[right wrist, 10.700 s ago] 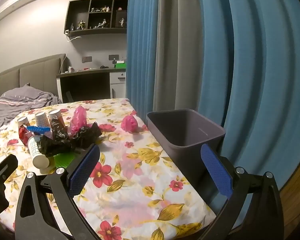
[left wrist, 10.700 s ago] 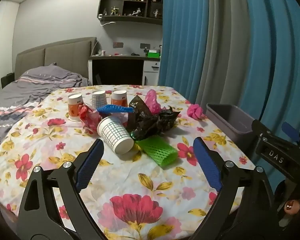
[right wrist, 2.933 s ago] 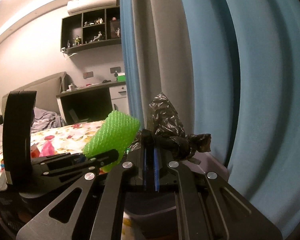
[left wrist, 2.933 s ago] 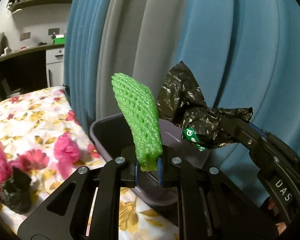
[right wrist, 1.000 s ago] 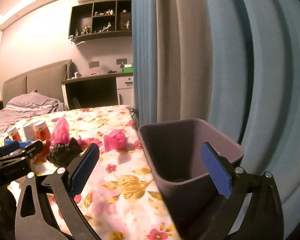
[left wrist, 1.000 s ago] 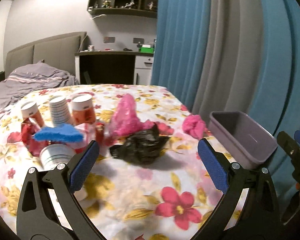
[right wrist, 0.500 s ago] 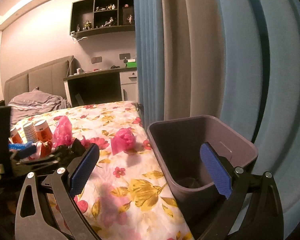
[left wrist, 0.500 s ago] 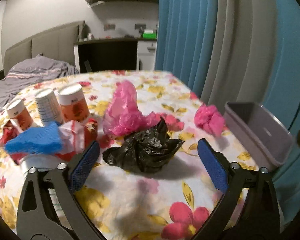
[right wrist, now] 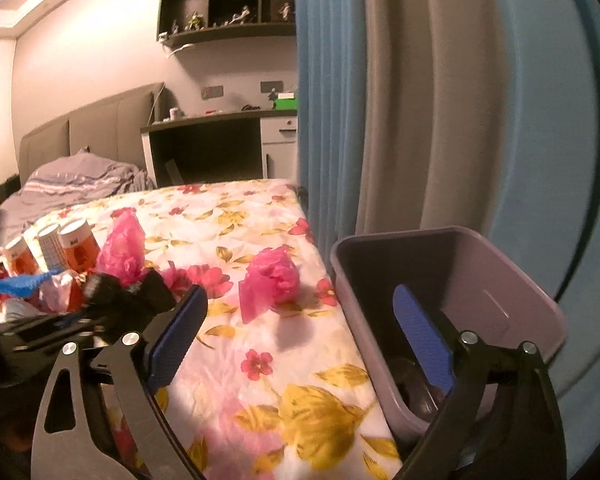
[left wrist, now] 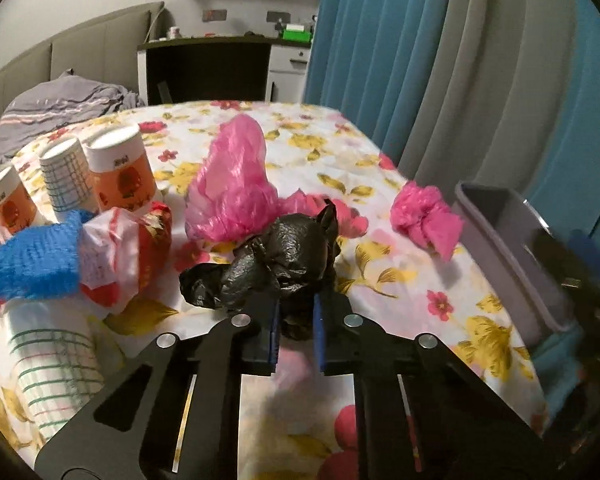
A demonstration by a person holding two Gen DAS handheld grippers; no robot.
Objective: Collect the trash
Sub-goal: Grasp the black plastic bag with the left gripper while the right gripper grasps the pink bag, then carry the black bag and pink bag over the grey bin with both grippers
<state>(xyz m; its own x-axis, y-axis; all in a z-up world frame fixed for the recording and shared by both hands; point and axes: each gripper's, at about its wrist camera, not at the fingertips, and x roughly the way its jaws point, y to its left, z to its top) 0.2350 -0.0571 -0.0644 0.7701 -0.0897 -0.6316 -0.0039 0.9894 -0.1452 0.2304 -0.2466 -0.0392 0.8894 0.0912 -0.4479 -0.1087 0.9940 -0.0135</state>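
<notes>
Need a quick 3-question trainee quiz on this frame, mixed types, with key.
1. True or false: the left gripper has its jaws on the black bag.
2. Which gripper has nothing between its jaws? A) left B) right
3. Fill in: the small pink bag lies on the table beside the grey ____.

Key: 1 true, jaws closing on it. 2 B, jaws wide, starting to close. 3 bin.
</notes>
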